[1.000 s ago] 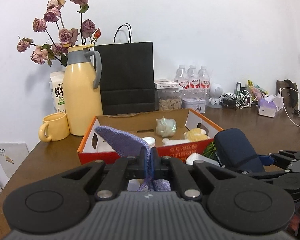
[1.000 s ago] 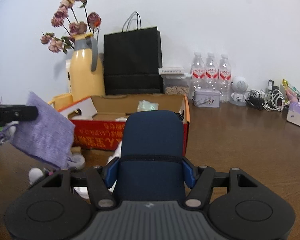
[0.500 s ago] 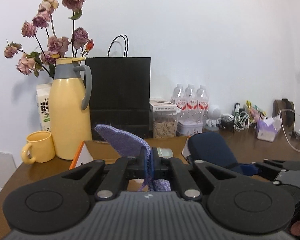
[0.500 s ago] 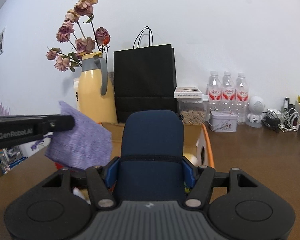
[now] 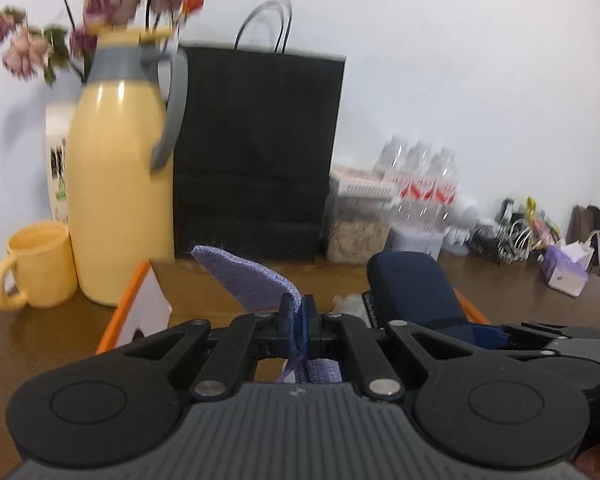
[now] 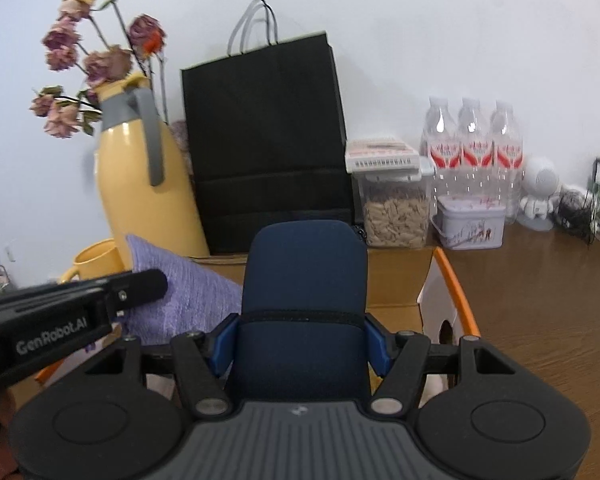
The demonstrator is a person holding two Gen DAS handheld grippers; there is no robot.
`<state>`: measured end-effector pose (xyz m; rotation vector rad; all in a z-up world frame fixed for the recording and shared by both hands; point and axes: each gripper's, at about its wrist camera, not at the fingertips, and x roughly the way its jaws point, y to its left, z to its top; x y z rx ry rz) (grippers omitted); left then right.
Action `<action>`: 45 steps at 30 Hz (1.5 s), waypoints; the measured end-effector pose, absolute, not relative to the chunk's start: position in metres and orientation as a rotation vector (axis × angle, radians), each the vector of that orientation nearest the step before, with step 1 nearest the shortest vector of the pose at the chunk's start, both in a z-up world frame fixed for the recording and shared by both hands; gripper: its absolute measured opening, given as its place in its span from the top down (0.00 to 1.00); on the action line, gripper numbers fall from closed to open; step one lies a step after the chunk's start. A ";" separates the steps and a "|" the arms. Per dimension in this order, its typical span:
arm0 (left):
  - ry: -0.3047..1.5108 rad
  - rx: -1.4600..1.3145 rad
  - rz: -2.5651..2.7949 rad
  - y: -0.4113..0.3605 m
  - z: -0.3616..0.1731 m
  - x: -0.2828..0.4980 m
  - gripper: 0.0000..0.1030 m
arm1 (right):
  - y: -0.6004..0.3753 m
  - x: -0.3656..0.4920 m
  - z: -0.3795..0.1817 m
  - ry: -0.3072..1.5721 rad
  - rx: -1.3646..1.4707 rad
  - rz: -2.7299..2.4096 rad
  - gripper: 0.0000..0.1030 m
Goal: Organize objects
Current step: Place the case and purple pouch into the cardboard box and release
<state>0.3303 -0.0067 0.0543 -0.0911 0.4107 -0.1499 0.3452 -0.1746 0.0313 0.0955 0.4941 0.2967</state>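
1. Brown desk (image 6: 540,300) against a white wall is carrying the clutter: one yellow jug (image 5: 116,184) of dried flowers far left, one yellow mug (image 5: 36,266) beside it, one black bag (image 6: 266,144) in the middle, three bottles (image 6: 474,148) far right, one jar (image 6: 394,216) with a flat pack on its lid, and one tin (image 6: 470,222) in front of the bottles.
2. One open box (image 6: 446,288) with an orange rim is sitting near, in front of the bag.
3. Left gripper (image 5: 299,312) is clenching a purple cloth (image 5: 244,280) – the jaws are pressed tight on its edge, and the cloth is hanging above the left part of the box.
4. Right gripper (image 6: 302,344) is grasping a navy case (image 6: 304,276), blue pads against both its sides, the case standing upright over the box.
5. Both things are looking close to each other – the left gripper's tip is reaching across just beside the case in the right view.
6. Risks, as I judge them: the two grippers could be knocking together over the box; the cloth, pinched only at an edge, could be slipping out or draping over the case; a wide swing left could be tipping the jug or mug.
7. Letting the case go while tilted could be landing it on the small things inside the box, which are mostly hidden from view.
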 end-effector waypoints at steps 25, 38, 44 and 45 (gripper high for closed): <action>0.429 -0.028 0.077 -0.006 0.040 0.330 0.00 | -0.194 0.341 0.027 0.487 0.064 0.224 0.00; 0.393 -0.031 0.053 -0.008 0.054 0.317 0.00 | -0.198 0.324 0.041 0.437 0.053 0.240 0.00; 0.346 -0.026 0.041 -0.013 0.068 0.295 0.00 | -0.200 0.301 0.055 0.380 0.037 0.256 0.00; 0.340 -0.025 0.040 -0.014 0.070 0.291 0.00 | -0.201 0.296 0.057 0.370 0.031 0.256 0.00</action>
